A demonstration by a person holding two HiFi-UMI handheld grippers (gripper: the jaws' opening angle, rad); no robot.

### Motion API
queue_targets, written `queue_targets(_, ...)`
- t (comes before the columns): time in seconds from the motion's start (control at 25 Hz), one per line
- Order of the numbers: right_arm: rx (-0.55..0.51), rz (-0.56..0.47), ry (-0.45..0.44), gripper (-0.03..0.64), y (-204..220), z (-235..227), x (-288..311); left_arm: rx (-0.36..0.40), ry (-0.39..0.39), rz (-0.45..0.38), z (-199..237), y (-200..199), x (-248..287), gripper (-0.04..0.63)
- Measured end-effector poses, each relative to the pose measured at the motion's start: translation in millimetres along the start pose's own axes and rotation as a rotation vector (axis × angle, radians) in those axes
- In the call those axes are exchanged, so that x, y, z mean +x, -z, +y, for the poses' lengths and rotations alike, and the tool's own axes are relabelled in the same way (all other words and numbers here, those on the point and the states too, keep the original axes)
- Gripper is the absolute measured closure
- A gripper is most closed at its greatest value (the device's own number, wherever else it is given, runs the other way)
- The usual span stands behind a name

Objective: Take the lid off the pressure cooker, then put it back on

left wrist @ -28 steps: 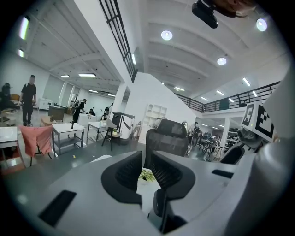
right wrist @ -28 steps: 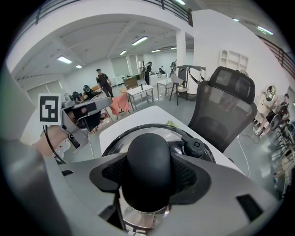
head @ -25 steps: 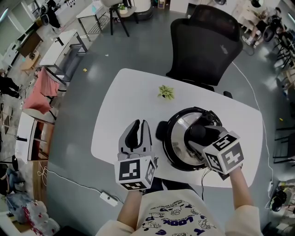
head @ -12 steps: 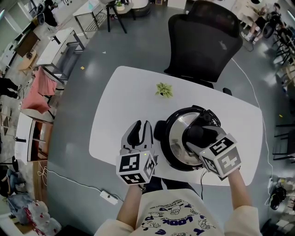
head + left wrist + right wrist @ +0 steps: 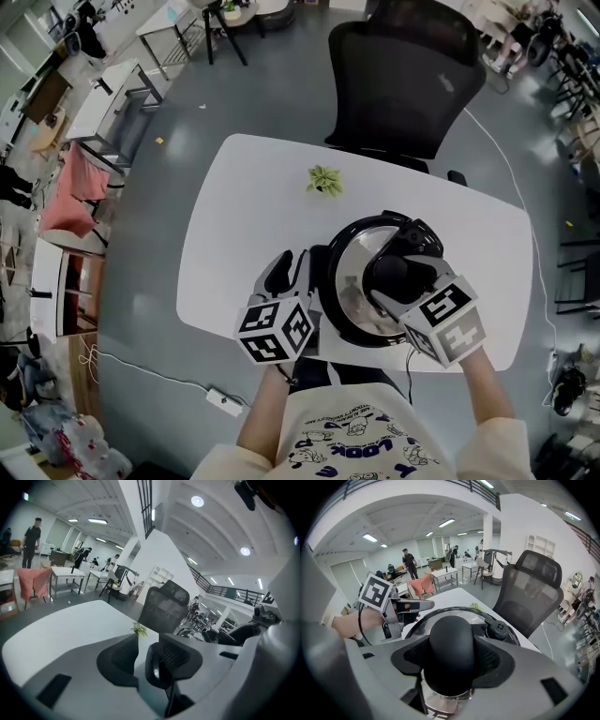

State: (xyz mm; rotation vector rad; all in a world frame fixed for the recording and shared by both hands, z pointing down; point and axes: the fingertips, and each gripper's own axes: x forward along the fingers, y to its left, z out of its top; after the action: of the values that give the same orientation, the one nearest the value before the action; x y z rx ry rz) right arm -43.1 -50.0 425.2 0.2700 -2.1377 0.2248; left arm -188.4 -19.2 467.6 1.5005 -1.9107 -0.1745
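Desk [image 5: 234,216], white, with office chair [image 5: 403,75] behind; pressure cooker [image 5: 345,323] stands near the front right edge, lid [image 5: 354,281] seated on it. Right tongs [image 5: 450,660] clamp the lid's black knob [image 5: 449,634] from above and the near side, so that hand is placed to lift straight up. Left tongs [image 5: 289,265], just left of the pot, have just been opening, with the black side handle [image 5: 153,667] between their jaws, unpinched; small plant [image 5: 323,178] stands well clear.
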Motion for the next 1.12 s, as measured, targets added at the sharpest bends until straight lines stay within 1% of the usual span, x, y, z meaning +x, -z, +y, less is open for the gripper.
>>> queue_targets(0.16,0.006,-0.001,-0.011,0.322,-1.4,1.5,0.2,-0.04,0.015,0.027,0.0,8.3,6.5,0.46)
queue_targets(0.28,0.007,0.002,-0.013,0.322,-0.4,0.7,0.7,-0.103,0.037,0.048,-1.0,16.0,12.0,0.459)
queue_targets(0.36,0.005,0.004,-0.015,0.322,0.2,-0.2,1.1,-0.132,0.046,0.058,-1.2,20.1,15.1,0.459)
queue_targets(0.56,0.004,0.017,-0.021,0.321,-0.8,0.3,2.3,-0.162,0.07,0.07,-2.8,21.5,19.5,0.459)
queue_targets(0.68,-0.002,0.029,-0.018,0.321,-0.6,-0.9,1.9,-0.195,0.082,0.074,-4.3,21.2,21.2,0.463)
queue_targets(0.92,-0.019,0.089,-0.014,0.316,0.3,0.9,1.0,-0.25,0.096,0.084,-4.0,21.5,19.2,0.462)
queue_targets(1.12,-0.032,0.122,-0.033,0.316,0.5,-2.1,3.8,-0.293,0.101,0.087,-1.9,24.2,23.1,0.439)
